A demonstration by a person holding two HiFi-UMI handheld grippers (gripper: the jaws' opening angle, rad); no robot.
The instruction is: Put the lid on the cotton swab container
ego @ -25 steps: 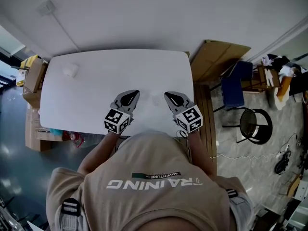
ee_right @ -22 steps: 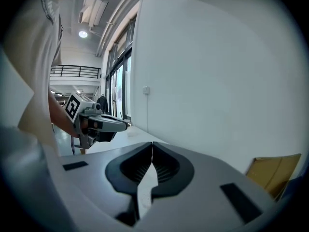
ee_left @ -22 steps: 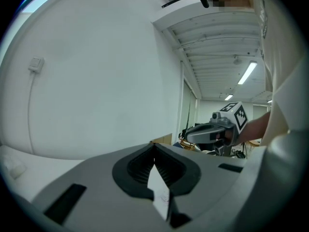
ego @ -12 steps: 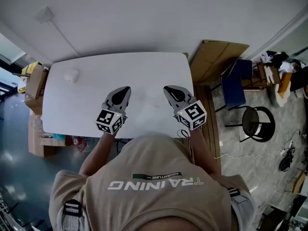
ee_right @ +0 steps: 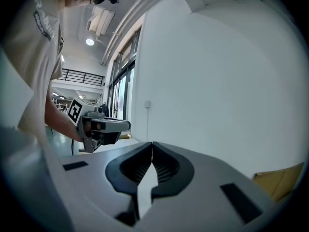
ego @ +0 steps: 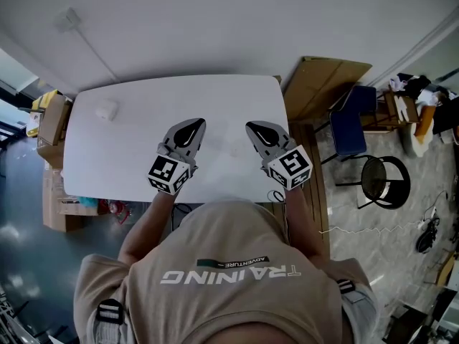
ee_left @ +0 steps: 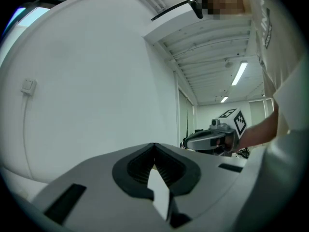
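Note:
Seen from the head view, a white table [ego: 143, 156] bears a small white object [ego: 106, 110] near its far left corner; I cannot tell what it is. A faint pale smudge [ego: 232, 147] lies between the grippers and is too dim to identify. My left gripper [ego: 195, 123] hovers over the near middle of the table, shut and empty. My right gripper [ego: 252, 127] hangs beside it, also shut with nothing held. In the left gripper view the jaws [ee_left: 154, 147] meet at the tip, and the right gripper view shows its own jaws [ee_right: 152, 144] closed too.
Cardboard boxes [ego: 49, 124] stand on the floor left of the table. A cardboard sheet [ego: 326, 84] leans at the right, with a blue chair [ego: 350, 131] and a black stool [ego: 380, 185] beyond it. A white wall with a socket [ego: 68, 18] runs behind the table.
My left gripper swung out to the left and has come back toward the middle. The right gripper has barely shifted. Both stayed shut.

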